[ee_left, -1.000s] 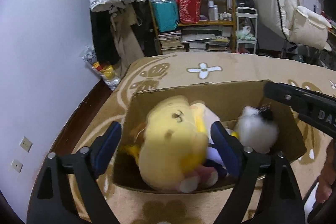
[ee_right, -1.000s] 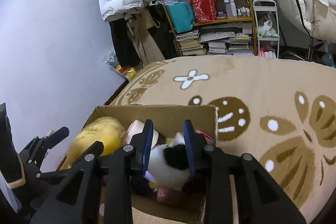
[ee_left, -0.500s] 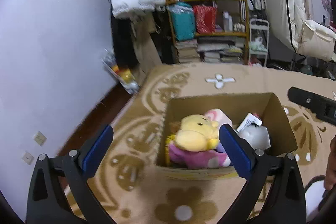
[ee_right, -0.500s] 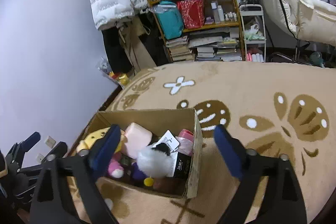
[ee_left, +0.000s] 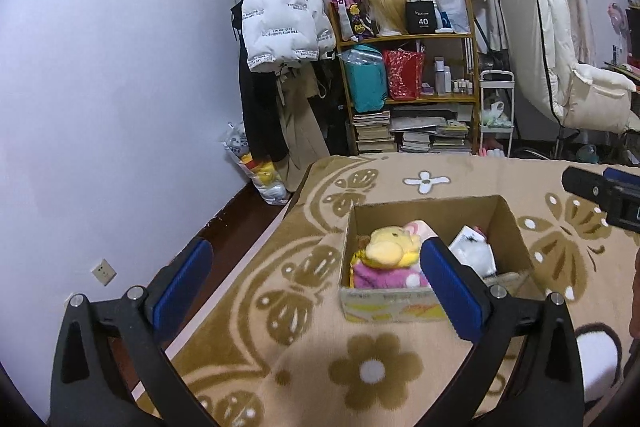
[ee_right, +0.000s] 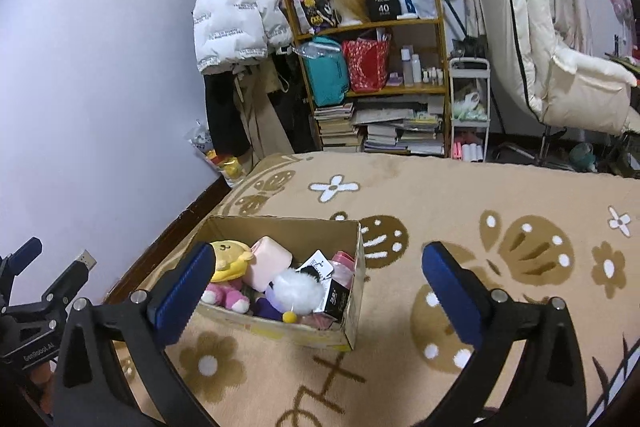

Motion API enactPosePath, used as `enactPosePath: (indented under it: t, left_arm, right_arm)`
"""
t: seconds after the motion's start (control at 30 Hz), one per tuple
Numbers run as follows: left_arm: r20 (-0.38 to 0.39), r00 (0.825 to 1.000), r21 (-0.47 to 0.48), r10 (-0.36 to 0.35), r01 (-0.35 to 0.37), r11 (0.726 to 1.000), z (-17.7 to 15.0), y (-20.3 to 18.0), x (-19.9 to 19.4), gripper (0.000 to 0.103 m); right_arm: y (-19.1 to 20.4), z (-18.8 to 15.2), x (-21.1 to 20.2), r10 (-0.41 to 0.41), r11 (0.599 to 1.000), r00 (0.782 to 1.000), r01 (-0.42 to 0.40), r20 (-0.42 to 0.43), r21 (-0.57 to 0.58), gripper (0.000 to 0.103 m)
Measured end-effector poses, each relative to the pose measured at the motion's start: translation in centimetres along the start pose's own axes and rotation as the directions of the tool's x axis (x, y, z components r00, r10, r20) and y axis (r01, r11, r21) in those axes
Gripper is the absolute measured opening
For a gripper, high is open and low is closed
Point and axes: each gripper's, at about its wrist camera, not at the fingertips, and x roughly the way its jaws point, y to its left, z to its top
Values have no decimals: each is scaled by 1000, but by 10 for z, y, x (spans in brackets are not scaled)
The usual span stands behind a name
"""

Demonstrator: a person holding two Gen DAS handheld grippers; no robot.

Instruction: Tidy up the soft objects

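Observation:
A cardboard box [ee_left: 434, 210] [ee_right: 352, 311] sits on the patterned beige carpet. Inside lie a yellow plush toy [ee_left: 386, 246] [ee_right: 228, 261], a pink plush [ee_left: 384, 277] [ee_right: 226, 297], a pink soft block [ee_right: 267, 261] and a white fluffy toy with a tag [ee_left: 474, 254] [ee_right: 298, 287]. My left gripper [ee_left: 314, 291] is open and empty, raised above and in front of the box. My right gripper [ee_right: 312, 297] is open and empty, also above the box. The right gripper's body [ee_left: 608, 193] shows at the right edge of the left wrist view.
A wooden shelf [ee_right: 372, 83] with bags, bottles and stacked books stands at the back. Coats [ee_left: 280, 27] hang beside it. A white trolley [ee_right: 468, 115] and a white recliner [ee_right: 560, 67] stand at the right. A bag of toys [ee_left: 258, 169] leans on the left wall.
Both grippers opened and let the yellow plush and the white fluffy toy go into the box. Both then pulled up and back, so the box looks smaller.

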Motion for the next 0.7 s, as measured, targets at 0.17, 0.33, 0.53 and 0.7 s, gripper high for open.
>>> enactPosePath:
  t: [0.17,0.33,0.53,0.7]
  left_arm:
    - [12,1000,6,5,-5,1000,-12,5,-20,103]
    - [22,1000,-8,4,-3,1000,-24,11,-34,103]
    - [29,1000,-20,11,-11,1000,-43,14,-35,103]
    - [23,1000,-26,10,-9,1000,-55,16,-25,103]
  right_arm:
    - [6,-7,-22,0,1000,1000,1,16,-26,103]
    - [5,-21,-38,-21,1000,999,22,41,-13,103]
    - [-4,-41,-48,-49,999,995,50,90,-9,103]
    - [-7,-52,-43,-52,997,992,58,118,-43,103]
